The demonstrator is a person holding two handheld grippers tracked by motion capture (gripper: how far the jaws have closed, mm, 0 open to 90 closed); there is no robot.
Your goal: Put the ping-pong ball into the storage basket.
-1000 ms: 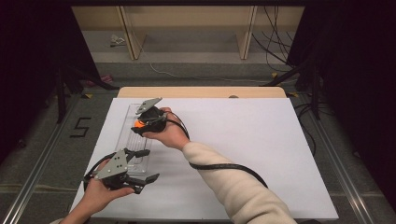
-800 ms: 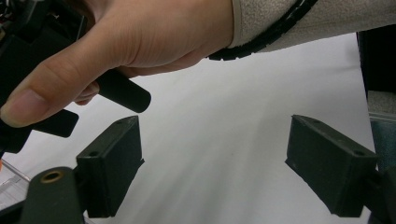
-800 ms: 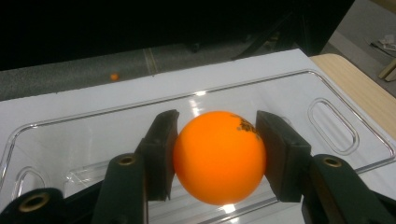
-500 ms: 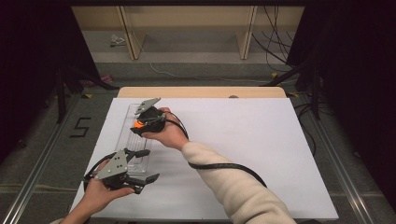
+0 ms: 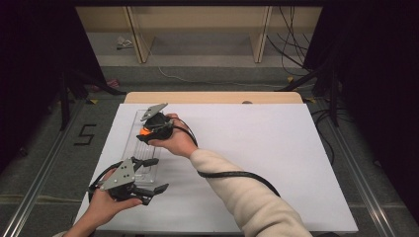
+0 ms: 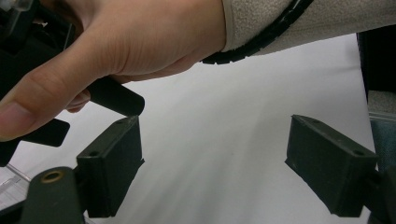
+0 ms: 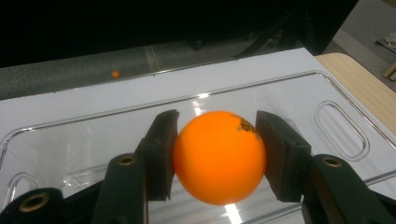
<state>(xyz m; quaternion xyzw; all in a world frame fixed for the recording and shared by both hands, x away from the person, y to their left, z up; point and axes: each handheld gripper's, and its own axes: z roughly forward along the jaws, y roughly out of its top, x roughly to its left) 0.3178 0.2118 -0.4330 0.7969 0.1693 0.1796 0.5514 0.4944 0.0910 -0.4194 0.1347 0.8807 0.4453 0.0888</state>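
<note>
While the right hand-held gripper [image 7: 217, 156] hangs over the clear plastic tray [image 7: 341, 123] at the left side of the white bench [image 5: 276, 148], its two pads are pressed against opposite sides of an orange ball [image 7: 219, 156] — the ball sits squarely between them, clear of the tray floor as far as I can judge. It looks like a light, hollow, rigid ball with a smooth, slippery shell; a grip across its widest part, as here, is the safe one, since pads set off-centre would likely squirt it out, and hard squeezing could dent it. The left hand-held gripper [image 6: 212, 172] stands wide open with nothing between its pads, near the tray's near end.

From the high view the ball [image 5: 145, 132] is a small orange spot under the right hand [image 5: 175, 140], and the tray [image 5: 132, 143] reads as a faint outline. The right gripper view gives the contact itself, a dark mark on the ball's shell, and a second small orange object [image 7: 115, 73] on the floor beyond the bench. The left gripper view looks up at the right hand [image 6: 140, 42] and its sleeve [image 6: 299, 21].
</note>
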